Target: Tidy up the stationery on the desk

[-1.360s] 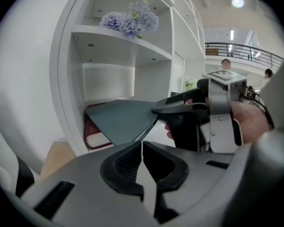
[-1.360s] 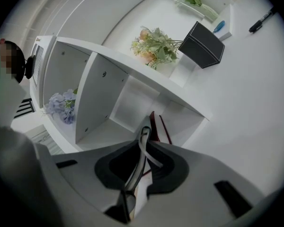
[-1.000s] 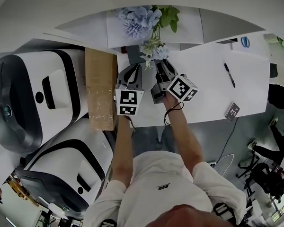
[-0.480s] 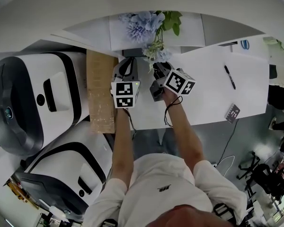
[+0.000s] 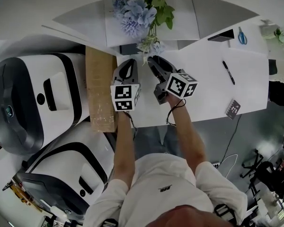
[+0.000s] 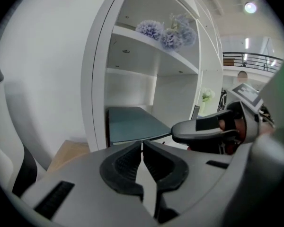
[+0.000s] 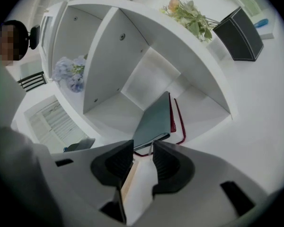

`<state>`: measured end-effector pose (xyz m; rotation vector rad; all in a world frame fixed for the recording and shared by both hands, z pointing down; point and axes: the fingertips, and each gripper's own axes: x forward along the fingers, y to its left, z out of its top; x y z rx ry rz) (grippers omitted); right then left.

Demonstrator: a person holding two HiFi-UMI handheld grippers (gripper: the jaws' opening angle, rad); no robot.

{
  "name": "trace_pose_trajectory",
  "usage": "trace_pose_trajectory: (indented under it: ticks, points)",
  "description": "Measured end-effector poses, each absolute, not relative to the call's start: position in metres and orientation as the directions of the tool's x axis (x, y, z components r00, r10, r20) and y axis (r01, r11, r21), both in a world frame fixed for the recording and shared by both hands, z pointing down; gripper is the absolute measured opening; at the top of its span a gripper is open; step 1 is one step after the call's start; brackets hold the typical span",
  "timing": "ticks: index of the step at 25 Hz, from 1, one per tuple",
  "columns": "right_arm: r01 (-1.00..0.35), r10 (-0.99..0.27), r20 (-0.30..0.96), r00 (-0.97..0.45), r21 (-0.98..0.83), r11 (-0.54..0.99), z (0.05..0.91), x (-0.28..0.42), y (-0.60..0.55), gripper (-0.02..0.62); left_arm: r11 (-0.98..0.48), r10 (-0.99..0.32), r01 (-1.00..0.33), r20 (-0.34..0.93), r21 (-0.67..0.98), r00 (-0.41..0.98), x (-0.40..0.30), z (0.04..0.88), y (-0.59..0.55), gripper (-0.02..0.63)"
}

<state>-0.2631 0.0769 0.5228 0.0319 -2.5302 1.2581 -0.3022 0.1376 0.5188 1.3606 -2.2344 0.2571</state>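
Right gripper view: teal notebook (image 7: 154, 122) lies in a lower shelf compartment (image 7: 109, 110), atop a red-edged cover (image 7: 181, 122). Right gripper (image 7: 143, 146) sits just before it, jaws parted and just been opening, nothing between. Left gripper (image 6: 142, 146) is clenched, empty.

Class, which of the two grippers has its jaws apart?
The right gripper: its jaws have just been opening and stand apart with nothing between them, the teal book just beyond. The left gripper's jaws are together.
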Motion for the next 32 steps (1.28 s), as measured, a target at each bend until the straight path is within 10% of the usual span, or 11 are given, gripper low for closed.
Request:
trace_pose_trajectory:
  ticks: [15,32]
  points:
    - [-0.294,-0.095,0.355,-0.93,-0.562,0.773,0.496,-0.104,0.016,0.109,0.236,-0.876,-0.951,0.467,0.201,-0.118,-0.155,0.491,0.057,0.0]
    - [-0.665,-0.469,0.475,-0.745,-0.472,0.579,0.522,0.13,-0.068,0.107,-0.176,-0.825,-0.942,0.48,0.285,0.299,0.049,0.509,-0.061,0.0]
